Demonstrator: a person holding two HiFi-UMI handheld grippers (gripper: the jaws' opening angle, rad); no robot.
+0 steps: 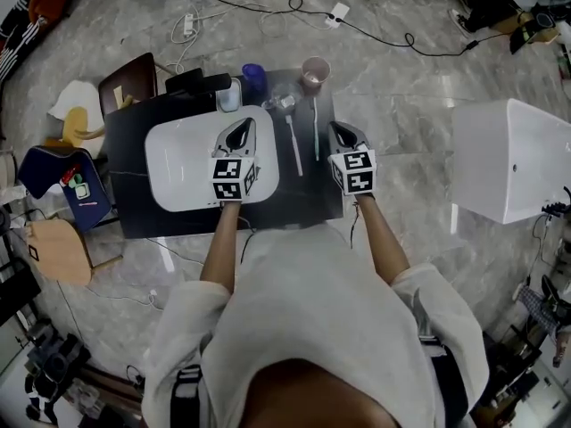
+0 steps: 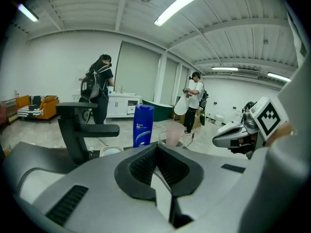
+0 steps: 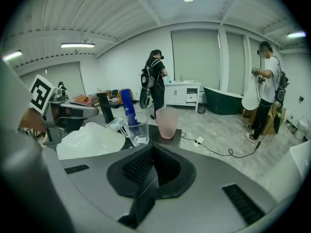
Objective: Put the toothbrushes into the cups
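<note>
Roughly parallel toothbrushes [image 1: 293, 146], lengthwise toward cups [image 1: 315, 71].

toothbrushes [image 1: 293, 145] right of sink [image 1: 178, 178], cups [image 1: 315, 71] behind

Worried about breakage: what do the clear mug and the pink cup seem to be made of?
Clear mug: glass or hard clear plastic, glossy; the blue bottle shows through it. Pink cup: likely plastic, frosted matte; its wall looks cloudy, without sharp glints.
</note>
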